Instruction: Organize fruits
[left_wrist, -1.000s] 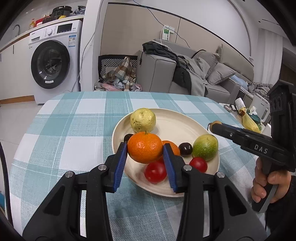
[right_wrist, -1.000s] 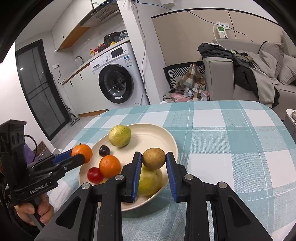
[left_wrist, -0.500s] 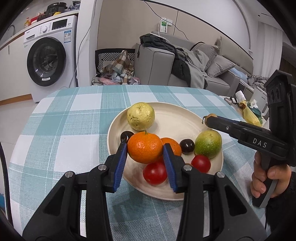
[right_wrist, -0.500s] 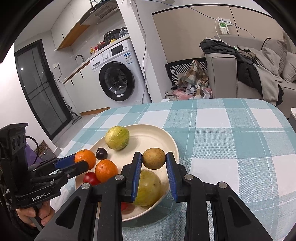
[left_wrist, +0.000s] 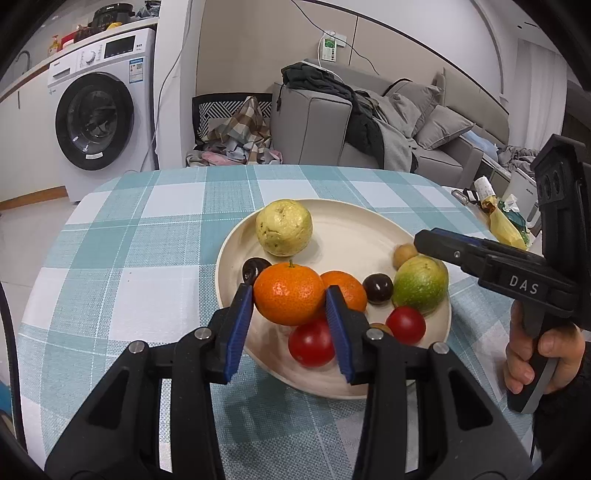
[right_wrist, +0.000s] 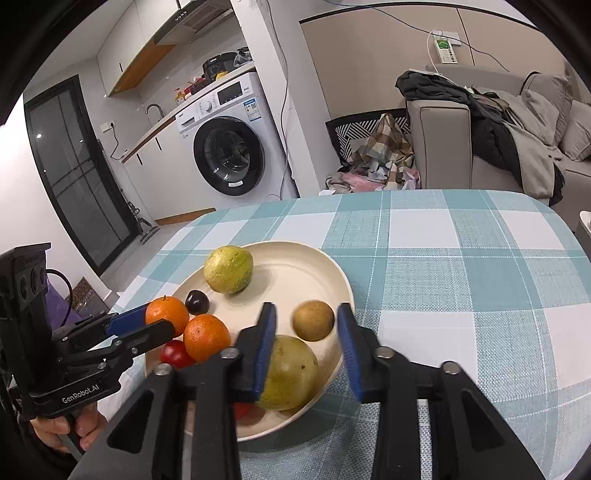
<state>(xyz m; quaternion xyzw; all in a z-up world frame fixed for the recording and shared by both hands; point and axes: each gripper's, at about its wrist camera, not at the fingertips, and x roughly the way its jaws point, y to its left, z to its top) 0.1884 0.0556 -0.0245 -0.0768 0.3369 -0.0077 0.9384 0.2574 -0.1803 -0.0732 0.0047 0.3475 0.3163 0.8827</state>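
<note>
The right tool (right_wrist: 306, 345) has parted from the matte brown fruit (right_wrist: 314, 320); the left tool (left_wrist: 290, 314) clamps a dimpled round mandarin (left_wrist: 289, 293).

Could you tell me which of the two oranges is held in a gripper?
The orange nearest the plate's front rim, clamped by the left gripper; the other orange lies free behind it.
</note>
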